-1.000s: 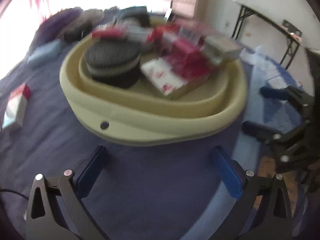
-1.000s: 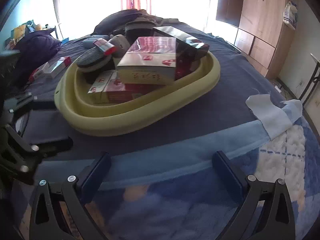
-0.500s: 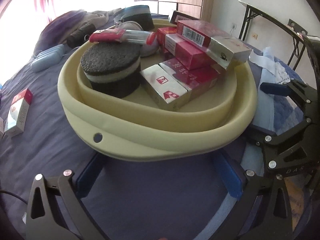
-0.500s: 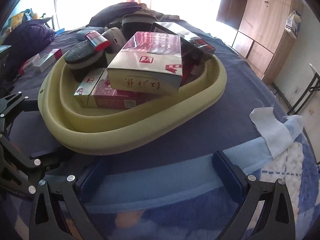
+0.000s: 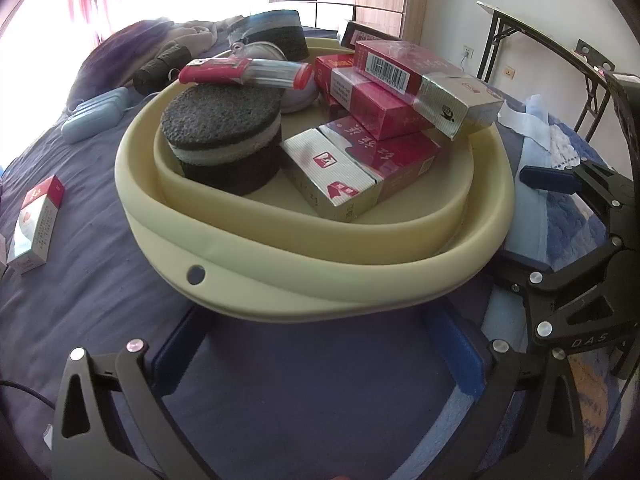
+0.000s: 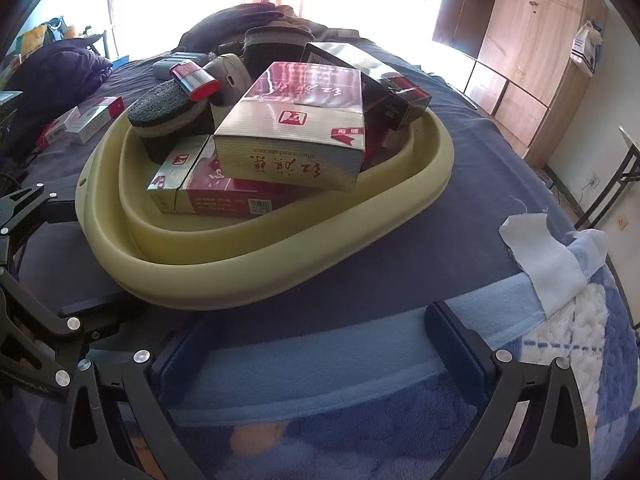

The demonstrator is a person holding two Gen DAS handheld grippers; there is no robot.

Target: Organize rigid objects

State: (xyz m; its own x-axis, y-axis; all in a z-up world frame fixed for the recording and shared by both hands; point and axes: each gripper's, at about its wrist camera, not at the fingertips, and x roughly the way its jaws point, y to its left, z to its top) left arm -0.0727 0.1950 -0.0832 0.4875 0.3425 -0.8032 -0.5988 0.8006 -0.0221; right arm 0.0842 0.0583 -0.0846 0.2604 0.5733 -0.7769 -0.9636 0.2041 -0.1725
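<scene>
Here the cream basin (image 5: pixel 280 276) is seen resting on the blue bed cover (image 5: pixel 100 240), heaped with red cartons (image 5: pixel 384 152) and a black sponge disc (image 5: pixel 220 120) with a red-capped tube (image 5: pixel 248 72) balanced on it. The top carton (image 6: pixel 296 128) lies tilted across the others and overhangs the rim, so it is judged that it could slide off if the basin is nudged or lifted unevenly; the tube could roll as well. The left hand-held gripper (image 5: pixel 316 344) is spread wide, its blue pads just under the near rim. The right hand-held gripper (image 6: pixel 316 340) is also wide, near the rim but apart from it. The two tools are close together, and a collision is possible. Loose boxes (image 5: pixel 38 224) lie to the left. Open cover is found to the right, up to a white cloth (image 6: pixel 548 260) at the bed edge.
</scene>
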